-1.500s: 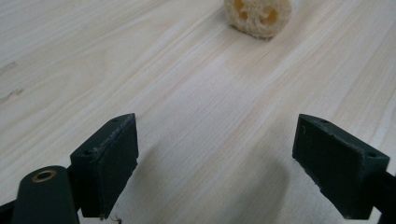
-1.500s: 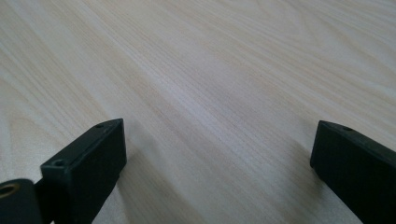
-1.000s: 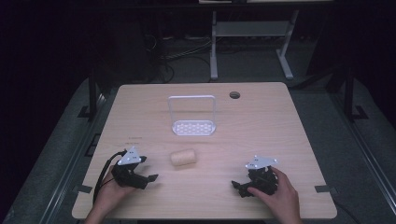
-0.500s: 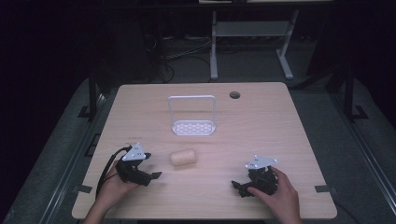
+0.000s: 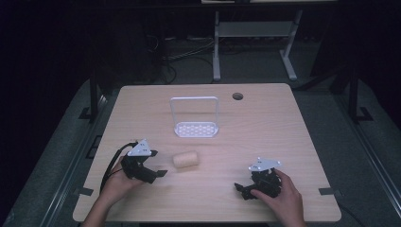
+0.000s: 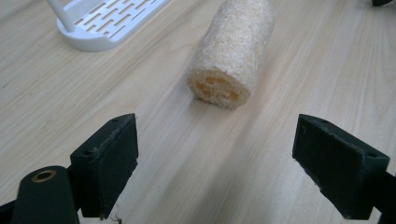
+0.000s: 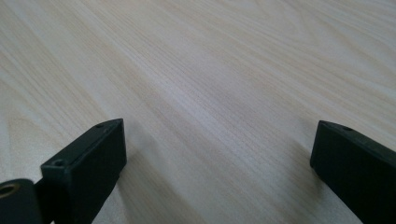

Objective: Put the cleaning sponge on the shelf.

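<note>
A pale loofah roll point(image 5: 186, 159) lies on its side near the table's middle front; in the left gripper view the loofah roll point(image 6: 233, 49) shows its cut end toward me. My left gripper point(image 5: 158, 170) hovers just left of it, open, jaws wide with nothing between them point(image 6: 224, 163). A white slotted rack point(image 5: 196, 127) with a tall wire loop stands behind the roll, and its corner point(image 6: 102, 23) shows at the upper left. My right gripper point(image 5: 239, 189) rests low at the front right, open over bare wood point(image 7: 219, 158).
The light wooden table point(image 5: 265, 137) has a round cable hole point(image 5: 237, 96) at the back right. A metal stand point(image 5: 250, 33) and cables sit on the dark floor behind the table. A person's hands hold both grippers at the front edge.
My left gripper has moved forward and to the right, closer to the loofah roll. The right gripper has stayed in place.
</note>
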{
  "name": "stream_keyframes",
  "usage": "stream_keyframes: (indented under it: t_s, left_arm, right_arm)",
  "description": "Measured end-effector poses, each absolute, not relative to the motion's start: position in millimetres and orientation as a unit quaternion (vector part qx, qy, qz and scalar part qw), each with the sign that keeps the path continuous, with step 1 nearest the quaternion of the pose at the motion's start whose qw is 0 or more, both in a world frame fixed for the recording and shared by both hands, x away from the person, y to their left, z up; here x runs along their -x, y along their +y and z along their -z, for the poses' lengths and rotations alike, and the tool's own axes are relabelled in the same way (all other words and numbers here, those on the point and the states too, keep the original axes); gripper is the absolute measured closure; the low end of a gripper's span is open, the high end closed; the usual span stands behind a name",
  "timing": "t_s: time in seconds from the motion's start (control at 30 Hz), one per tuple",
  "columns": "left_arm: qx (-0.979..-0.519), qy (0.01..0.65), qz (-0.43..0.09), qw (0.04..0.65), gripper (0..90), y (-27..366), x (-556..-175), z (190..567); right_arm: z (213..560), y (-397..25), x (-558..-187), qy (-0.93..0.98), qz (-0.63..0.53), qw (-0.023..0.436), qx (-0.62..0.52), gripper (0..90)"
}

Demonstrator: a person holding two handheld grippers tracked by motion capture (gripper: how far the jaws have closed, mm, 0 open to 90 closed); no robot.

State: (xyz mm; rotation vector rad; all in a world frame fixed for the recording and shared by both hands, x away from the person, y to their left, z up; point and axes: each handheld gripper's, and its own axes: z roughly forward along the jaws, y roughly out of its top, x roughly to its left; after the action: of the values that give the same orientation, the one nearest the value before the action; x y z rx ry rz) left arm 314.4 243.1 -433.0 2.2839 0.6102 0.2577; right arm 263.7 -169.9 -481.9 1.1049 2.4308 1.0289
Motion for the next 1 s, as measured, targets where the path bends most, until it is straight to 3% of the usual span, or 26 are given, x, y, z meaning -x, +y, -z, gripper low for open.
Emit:
stream_keyframes:
  t_s: [1.0]
  left_arm:
    - [-0.901, 0.189, -0.078, 0.382, 14.0, 206, -342, 418]
  right_arm:
    - [482, -170, -264, 0.841, -0.355, 0.14, -0.383, 3.2]
